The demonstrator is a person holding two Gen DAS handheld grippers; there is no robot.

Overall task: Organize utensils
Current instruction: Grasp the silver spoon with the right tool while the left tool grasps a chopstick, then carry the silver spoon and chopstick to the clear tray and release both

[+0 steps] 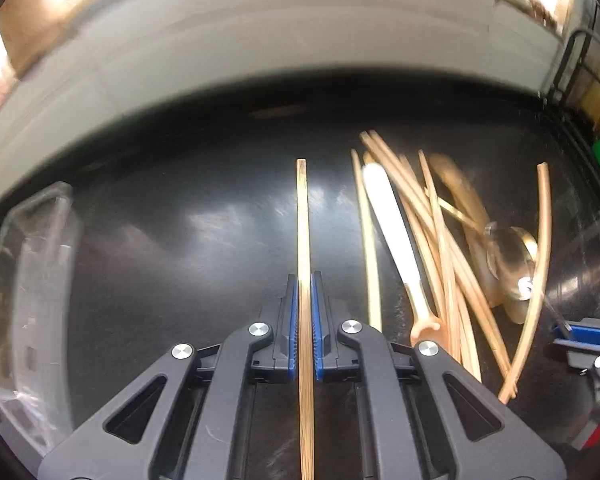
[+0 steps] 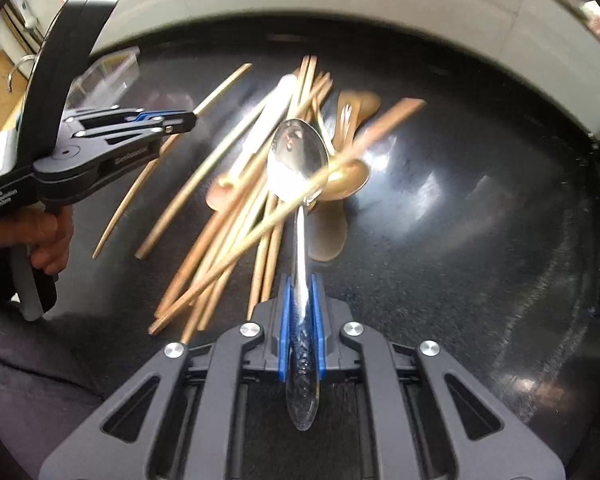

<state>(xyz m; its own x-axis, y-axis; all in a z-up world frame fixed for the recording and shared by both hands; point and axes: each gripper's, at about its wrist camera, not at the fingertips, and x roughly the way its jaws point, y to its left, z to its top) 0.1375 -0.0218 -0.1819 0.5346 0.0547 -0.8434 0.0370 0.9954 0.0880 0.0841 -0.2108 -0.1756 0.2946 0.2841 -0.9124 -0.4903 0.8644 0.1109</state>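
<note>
My left gripper (image 1: pixel 304 280) is shut on a single wooden chopstick (image 1: pixel 303 216) that points straight ahead above the black table. My right gripper (image 2: pixel 301 280) is shut on the handle of a clear plastic spoon (image 2: pixel 298 160), its bowl held above a pile of wooden chopsticks (image 2: pixel 228 224) and wooden spoons (image 2: pixel 328 236). The pile also shows in the left wrist view (image 1: pixel 432 240), to the right of my left gripper. The left gripper shows in the right wrist view (image 2: pixel 180 120), at the left of the pile with its chopstick. A white-handled utensil (image 1: pixel 392 224) lies in the pile.
A clear plastic container (image 1: pixel 32 280) stands at the table's left; it shows behind the left gripper in the right wrist view (image 2: pixel 104 76). A grey wall edge (image 1: pixel 260 52) runs along the back. A black wire rack (image 1: pixel 588 80) with bottles is at the far right.
</note>
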